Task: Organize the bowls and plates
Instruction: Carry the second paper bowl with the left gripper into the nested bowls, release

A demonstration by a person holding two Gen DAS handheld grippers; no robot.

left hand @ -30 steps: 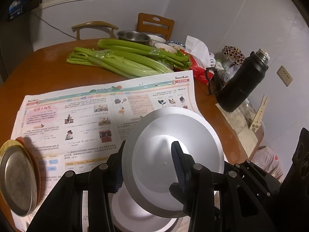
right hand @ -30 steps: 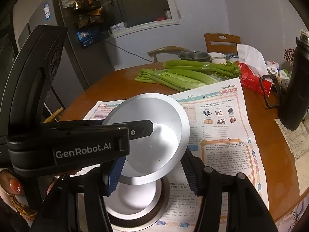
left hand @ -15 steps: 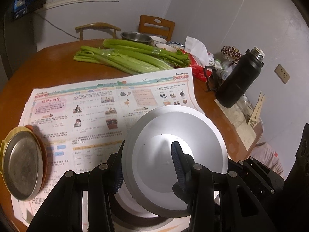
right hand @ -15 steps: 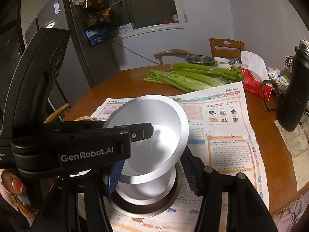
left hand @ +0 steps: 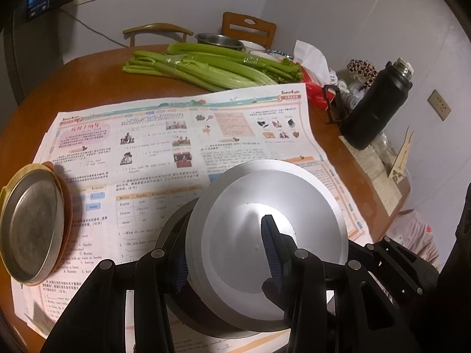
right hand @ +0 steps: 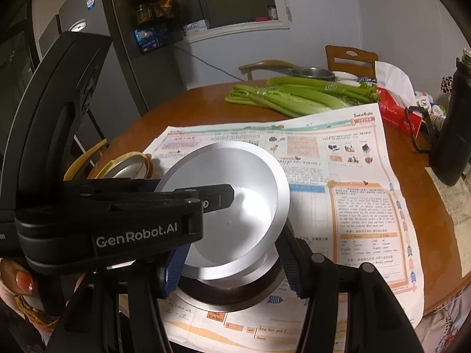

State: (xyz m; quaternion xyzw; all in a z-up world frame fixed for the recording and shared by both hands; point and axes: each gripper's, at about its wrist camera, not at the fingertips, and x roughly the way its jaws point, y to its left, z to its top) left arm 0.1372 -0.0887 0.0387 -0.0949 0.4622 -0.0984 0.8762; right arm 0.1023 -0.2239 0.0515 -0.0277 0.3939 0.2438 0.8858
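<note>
Round wooden table [left hand: 88, 82], mostly covered by a printed newspaper [left hand: 176, 135], taken as the landmark. Celery [left hand: 206, 64] lies beyond the newspaper's far edge; a black flask [left hand: 374, 108] stands off its far right corner. A stack of flat plates [left hand: 32, 223] sits on the newspaper's left edge. A silver bowl [left hand: 265, 235], tilted, is held over the newspaper's near edge, just above a second bowl [right hand: 235, 289] resting there; contact between the two is unclear. Left gripper [left hand: 226, 250] is clamped on the tilted bowl's wall, one finger inside, one outside. Right gripper [right hand: 232, 267] is narrowly set, its fingers flanking the bowl's underside, apparently pressing it.
</note>
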